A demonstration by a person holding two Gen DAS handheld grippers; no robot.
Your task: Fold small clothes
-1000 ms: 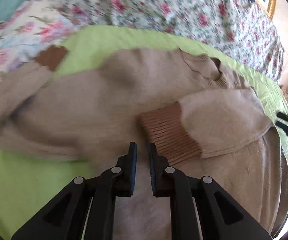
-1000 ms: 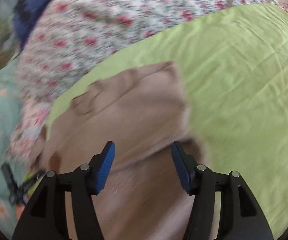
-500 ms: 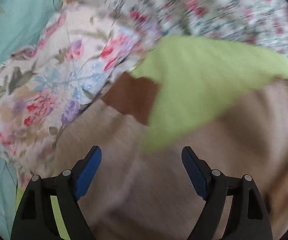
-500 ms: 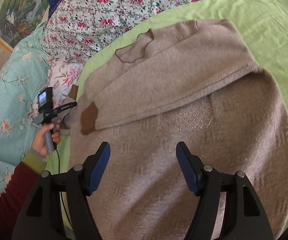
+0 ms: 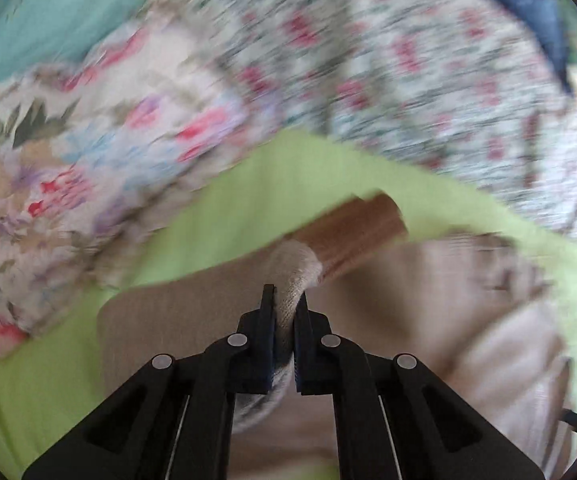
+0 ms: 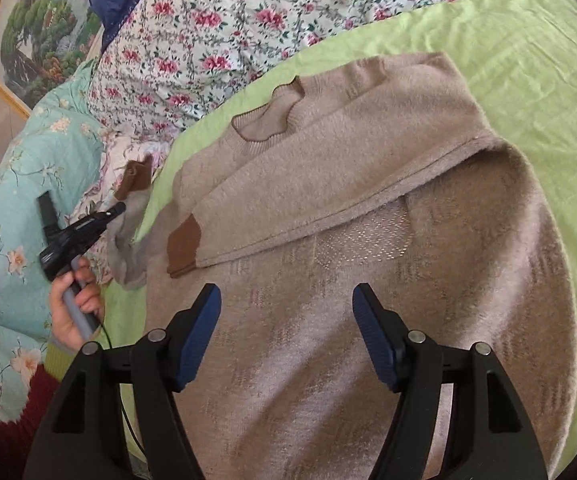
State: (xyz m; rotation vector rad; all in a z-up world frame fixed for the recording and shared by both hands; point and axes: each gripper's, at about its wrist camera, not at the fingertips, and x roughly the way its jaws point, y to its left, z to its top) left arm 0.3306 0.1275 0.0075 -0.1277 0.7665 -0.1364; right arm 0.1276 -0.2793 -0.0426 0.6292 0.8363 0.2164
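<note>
Green sheet (image 6: 528, 60) over a floral bedspread (image 6: 228, 20) carried the beige sweater (image 6: 368, 280), one sleeve already folded across its chest.
Left gripper (image 5: 285, 332) was clamped on the other sleeve (image 5: 292, 280) (brown cuff beyond, blurred); right gripper (image 6: 286, 340) hovered wide open above the body, holding nothing.

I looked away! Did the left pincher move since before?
Yes. The left gripper, open above the sleeve before, now pinches it, nearer the green sheet.
</note>
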